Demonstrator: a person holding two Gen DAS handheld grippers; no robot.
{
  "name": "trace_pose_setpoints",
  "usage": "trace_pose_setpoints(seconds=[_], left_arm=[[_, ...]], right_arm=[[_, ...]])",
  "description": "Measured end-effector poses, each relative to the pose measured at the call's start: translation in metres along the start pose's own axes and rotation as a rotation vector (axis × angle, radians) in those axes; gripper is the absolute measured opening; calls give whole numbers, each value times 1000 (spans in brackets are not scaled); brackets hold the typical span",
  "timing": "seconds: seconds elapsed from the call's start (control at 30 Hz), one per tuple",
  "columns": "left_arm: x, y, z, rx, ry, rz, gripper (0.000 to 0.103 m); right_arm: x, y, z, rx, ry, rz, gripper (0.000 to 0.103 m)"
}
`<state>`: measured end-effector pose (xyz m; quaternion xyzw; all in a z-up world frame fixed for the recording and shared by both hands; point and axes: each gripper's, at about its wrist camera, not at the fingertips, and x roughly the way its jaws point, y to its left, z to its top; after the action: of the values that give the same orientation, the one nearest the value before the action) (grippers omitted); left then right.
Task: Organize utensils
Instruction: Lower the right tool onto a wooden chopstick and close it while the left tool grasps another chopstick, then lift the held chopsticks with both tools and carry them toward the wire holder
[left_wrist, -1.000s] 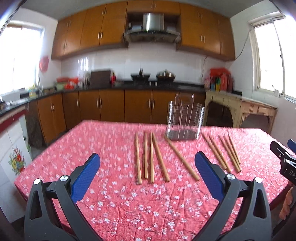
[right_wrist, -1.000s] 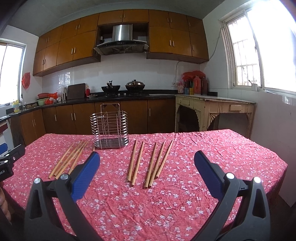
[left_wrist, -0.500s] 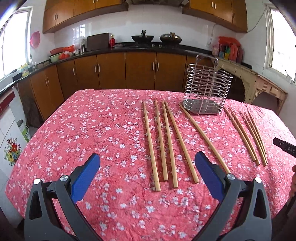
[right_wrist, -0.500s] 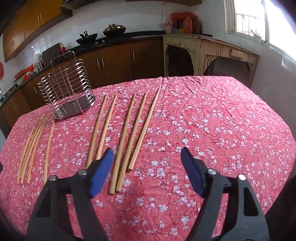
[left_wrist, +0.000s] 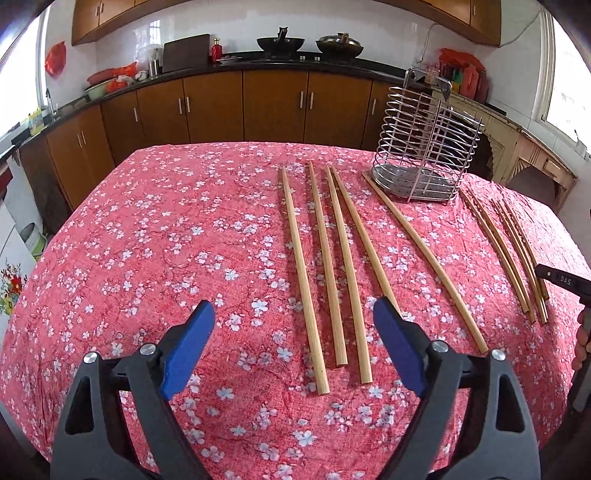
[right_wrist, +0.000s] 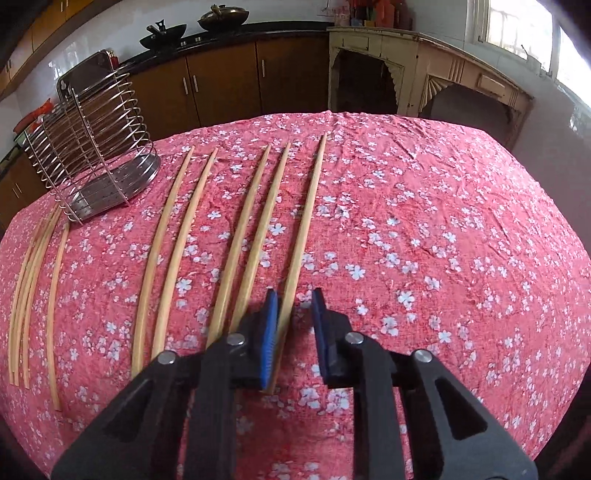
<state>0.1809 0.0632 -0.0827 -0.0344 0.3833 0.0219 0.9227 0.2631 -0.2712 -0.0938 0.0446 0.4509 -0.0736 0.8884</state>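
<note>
My right gripper (right_wrist: 294, 325) is low over the desk (right_wrist: 443, 229), its jaws narrowed but not yet closed, one on each side of the near end of the rightmost chopstick (right_wrist: 302, 236); the left blue pad (right_wrist: 269, 339) touches or almost touches the wood, the right one stands a little apart. My left gripper (left_wrist: 293, 350) hovers with jaws wide open and holds nothing; below it lie the near ends of four chopsticks (left_wrist: 332, 266), side by side. A fifth chopstick (left_wrist: 424, 254) lies at an angle to their right, and a loose bundle of chopsticks (left_wrist: 513, 247) is further right. At the far side, the wire utensil holder (left_wrist: 424, 147) stands upright on the flowered red tablecloth (left_wrist: 166, 240), just beside the far end of the angled chopstick.
</note>
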Motion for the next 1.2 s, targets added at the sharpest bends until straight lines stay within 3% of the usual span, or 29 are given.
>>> trace_pose_setpoints(seconds=[0.2, 0.53, 0.73, 1.0, 1.13, 1.2], left_arm=[[6, 1, 1, 5, 35, -14, 66], [25, 4, 1, -16, 117, -31, 32], [33, -9, 7, 89, 124, 36, 9], [77, 10, 52, 90, 132, 97, 7], [76, 20, 53, 60, 132, 75, 7], [69, 20, 47, 61, 119, 59, 7]], right_arm=[[0, -34, 1, 70, -9, -46, 8], [-7, -35, -9, 38, -33, -49, 8], [-4, -29, -6, 9, -33, -55, 8], [9, -37, 18, 27, -29, -67, 8], [7, -42, 15, 50, -18, -28, 11], [3, -42, 8, 49, -19, -16, 18]])
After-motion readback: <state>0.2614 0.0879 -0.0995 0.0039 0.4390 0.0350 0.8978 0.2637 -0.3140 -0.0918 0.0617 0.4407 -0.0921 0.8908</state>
